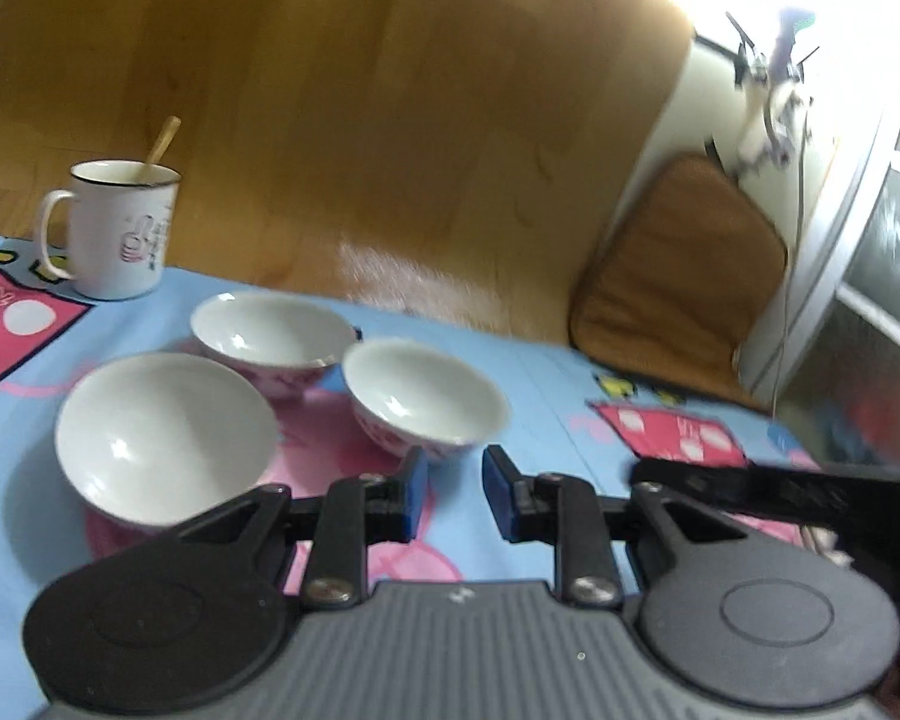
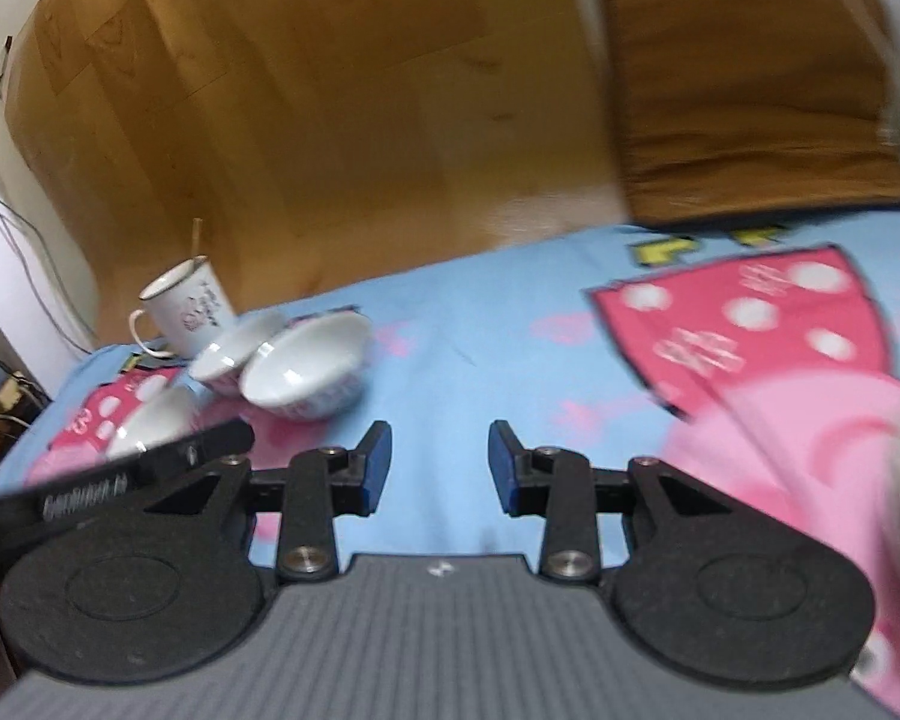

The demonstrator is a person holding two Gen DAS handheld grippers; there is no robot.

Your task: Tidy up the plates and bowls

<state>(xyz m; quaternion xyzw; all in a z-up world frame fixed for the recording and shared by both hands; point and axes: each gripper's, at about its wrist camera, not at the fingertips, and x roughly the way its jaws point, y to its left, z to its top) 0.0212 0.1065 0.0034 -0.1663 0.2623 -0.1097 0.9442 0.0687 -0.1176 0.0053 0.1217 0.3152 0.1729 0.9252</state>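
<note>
- The left tool (image 1: 455,492) stands with jaws apart and empty, just short of the nearest bowl (image 1: 426,396).
- Two more bowls (image 1: 165,438) sit close together left of it on the cloth-covered surface (image 1: 546,396), with a mug (image 1: 120,228) behind.
- The right tool (image 2: 439,463) is likewise apart, over bare cloth.
- Risk: the smooth, curved rim could slip from the pads, or a nudge could knock neighbouring bowls together.

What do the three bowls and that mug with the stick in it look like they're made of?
The bowls look like glazed ceramic or porcelain: glossy white insides with sharp highlights, pink pattern outside. The mug could be ceramic or enamel: white, dark rim line. The stick looks wooden.
</note>
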